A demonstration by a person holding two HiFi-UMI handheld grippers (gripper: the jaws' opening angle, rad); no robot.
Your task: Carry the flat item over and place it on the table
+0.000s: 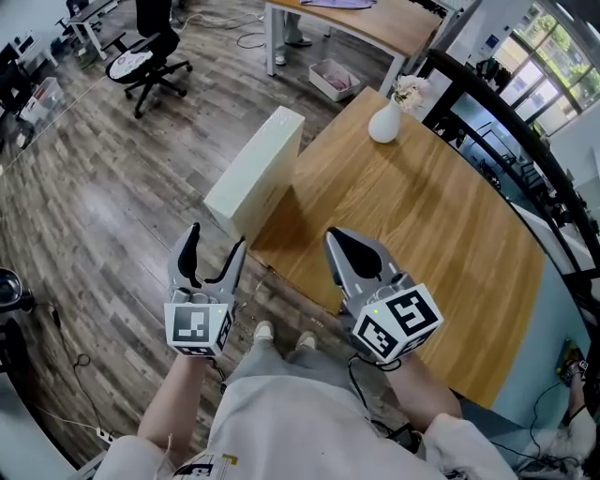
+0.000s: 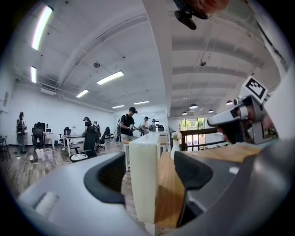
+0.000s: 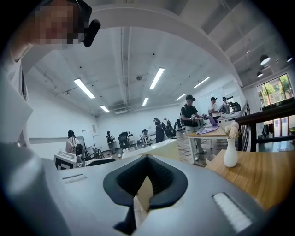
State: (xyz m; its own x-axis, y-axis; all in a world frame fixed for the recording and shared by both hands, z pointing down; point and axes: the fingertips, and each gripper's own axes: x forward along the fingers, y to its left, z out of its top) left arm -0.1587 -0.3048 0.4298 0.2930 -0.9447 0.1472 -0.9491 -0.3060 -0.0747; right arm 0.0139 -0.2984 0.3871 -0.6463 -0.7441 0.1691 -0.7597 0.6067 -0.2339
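Note:
The flat item is a cream box standing on edge against the left edge of the wooden table. I cannot tell what its lower edge rests on. My left gripper is just short of the box's near end, jaws wide open and apart from it. In the left gripper view the box lines up between the open jaws without touching the pads. My right gripper hovers over the table's near left part with its jaws shut and empty. Its own view shows the box beyond the closed jaws.
A white vase with flowers stands at the table's far end. A black railing runs along the table's right side. On the wood floor are an office chair, a second desk and a tray. Several people stand far off.

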